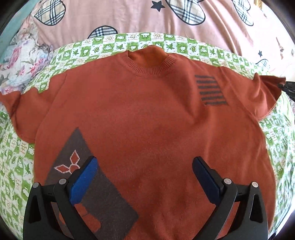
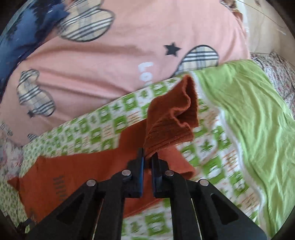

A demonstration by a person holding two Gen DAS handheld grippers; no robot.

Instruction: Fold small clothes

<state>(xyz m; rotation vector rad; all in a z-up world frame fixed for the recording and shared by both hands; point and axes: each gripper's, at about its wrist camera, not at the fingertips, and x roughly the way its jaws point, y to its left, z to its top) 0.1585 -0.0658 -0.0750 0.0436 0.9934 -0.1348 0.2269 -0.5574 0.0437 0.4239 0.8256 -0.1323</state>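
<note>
A rust-orange short-sleeved knit sweater (image 1: 147,114) lies face up on a green-and-white checked cloth (image 1: 114,44), collar at the far side. It has dark stripes on the chest (image 1: 212,90) and a brown patch (image 1: 77,153) near the hem. My left gripper (image 1: 144,162) is open and empty above the lower body of the sweater. My right gripper (image 2: 149,157) is shut on the ribbed cuff of the sweater's sleeve (image 2: 171,118) and holds it lifted off the cloth. That sleeve also shows raised at the right edge of the left wrist view (image 1: 265,92).
A pink quilt (image 1: 140,16) with plaid hearts and stars lies beyond the checked cloth. A floral fabric (image 1: 20,61) is bunched at the far left. A plain green cloth (image 2: 245,114) lies right of the sleeve. Something dark blue (image 2: 27,35) sits at the far left.
</note>
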